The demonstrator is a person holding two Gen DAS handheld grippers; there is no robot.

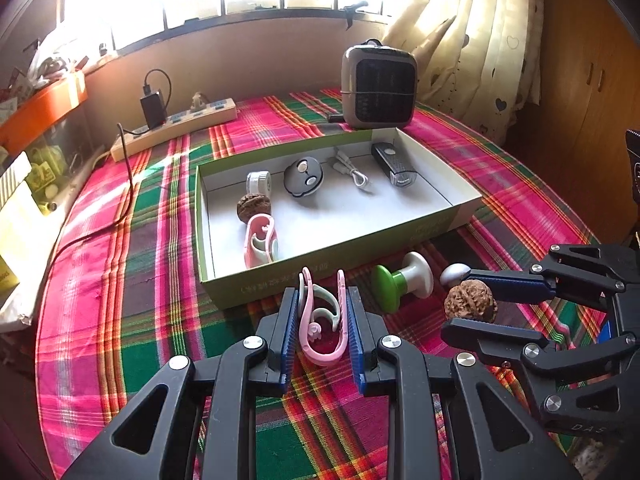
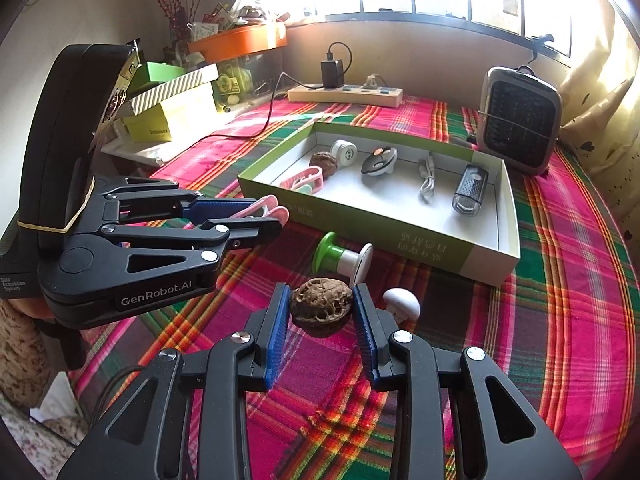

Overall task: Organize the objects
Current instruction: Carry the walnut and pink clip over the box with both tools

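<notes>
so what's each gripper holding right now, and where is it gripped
The left gripper pinches a pink clip across its two long sides. The right gripper clamps a walnut across its middle, pads on opposite sides.

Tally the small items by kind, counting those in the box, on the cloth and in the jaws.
Pink clips: 2
Walnuts: 2
Green-and-white spool: 1
White mushroom piece: 1
White cylinder: 1
Grey round gadget: 1
White cable: 1
Black light: 1
Total: 10

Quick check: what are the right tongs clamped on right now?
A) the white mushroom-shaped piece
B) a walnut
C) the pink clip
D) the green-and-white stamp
B: the right tongs pinch a walnut between their blue pads, while the pink clip sits in the left tongs.
</notes>
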